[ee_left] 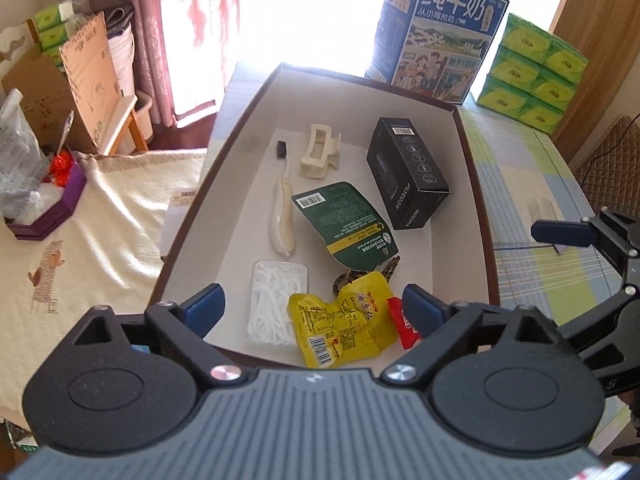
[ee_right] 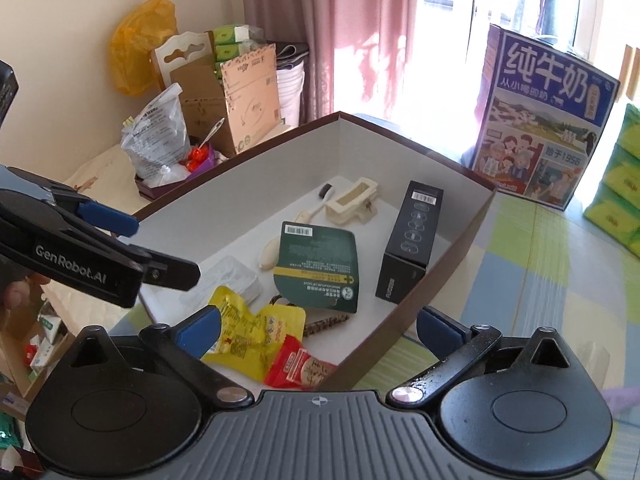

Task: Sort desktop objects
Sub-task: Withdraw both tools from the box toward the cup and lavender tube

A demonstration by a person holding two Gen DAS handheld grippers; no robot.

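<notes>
Over the near end of the box lid (ee_left: 476, 148), both your grippers hover side by side. Left gripper (ee_left: 314, 310): jaws wide, nothing between them. Right gripper (ee_right: 318, 330): jaws wide, nothing held; it straddles the near right wall of the lid, one finger inside, the other out over the table (ee_right: 540, 264).

Edges: brown rim all round, white floor inside. The lid's left rim stands at the table's left edge; beyond it lies a cream blanket (ee_left: 92, 232). A milk carton (ee_left: 440, 32) stands upright just behind the far rim. Stacked green tissue packs (ee_left: 536, 80) sit well off to the far right.

Open room: bare floor along the left wall up to the far corner, and a strip at the right wall beside the black box (ee_left: 406, 174). The near end is crowded.

Count inside the lid:
- 1 black box, lying flat, right side.
- 1 cream hair claw (ee_left: 320, 152), far middle.
- 1 toothbrush (ee_left: 282, 216), cream handle, dark head pointing far.
- 1 green packet (ee_left: 346, 222), centre, its near edge over a leopard-print item (ee_left: 390, 270) only partly visible.
- 1 clear floss-pick case (ee_left: 276, 302), near left.
- 1 yellow snack pouch (ee_left: 344, 320), near middle, beside the case.
- 1 red sachet (ee_left: 402, 322), touching the pouch's right side.
</notes>
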